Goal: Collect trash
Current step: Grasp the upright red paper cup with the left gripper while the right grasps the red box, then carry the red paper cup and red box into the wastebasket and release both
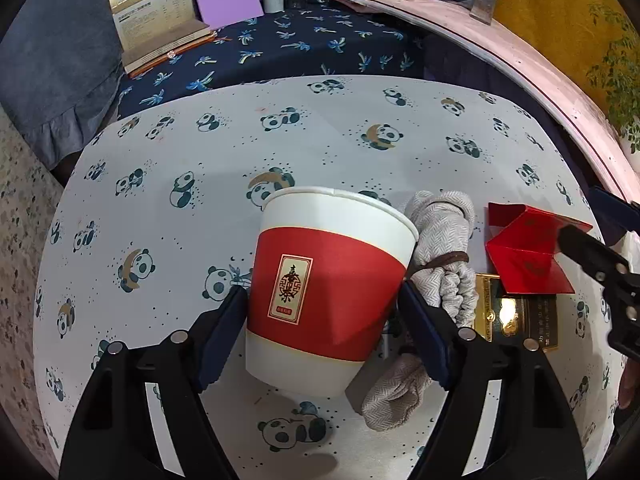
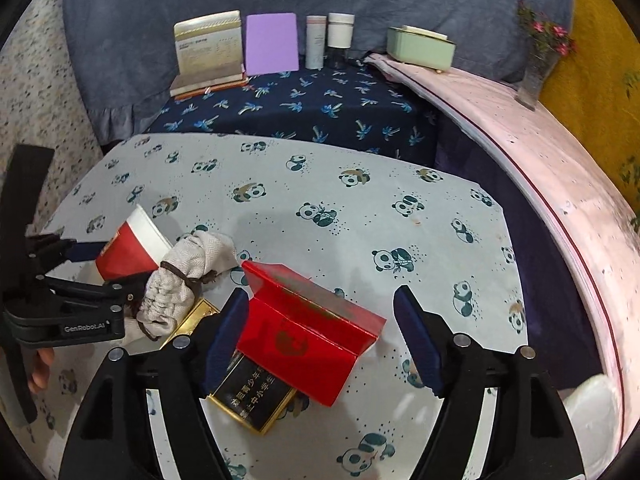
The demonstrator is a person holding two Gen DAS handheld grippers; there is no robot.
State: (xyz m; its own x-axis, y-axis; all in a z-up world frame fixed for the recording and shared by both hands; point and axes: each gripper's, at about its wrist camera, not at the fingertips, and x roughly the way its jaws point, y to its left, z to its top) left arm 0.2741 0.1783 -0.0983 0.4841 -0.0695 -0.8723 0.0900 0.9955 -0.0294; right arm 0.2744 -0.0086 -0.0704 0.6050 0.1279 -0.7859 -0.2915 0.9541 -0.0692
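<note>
The left hand-held gripper (image 1: pixel 324 316) is gripping the tilted paper cup (image 1: pixel 326 288), risking crushing it. The right hand-held gripper (image 2: pixel 320 336), jaws wide, is straddling the red box (image 2: pixel 308 332), possibly snagging the black-and-gold pack (image 2: pixel 256 396) beneath

Red-banded paper cup (image 1: pixel 328 300) tilts beside an opened red carton (image 2: pixel 308 332) overlapping a black-gold pack (image 2: pixel 256 398).

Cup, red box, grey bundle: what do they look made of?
Cup: paper, matte, with a rolled rim and printed red band. Red box: thin card, slightly glossy, creased at sharp folds. Grey bundle: woven cloth, herringbone texture, tied with a brown band.
</note>
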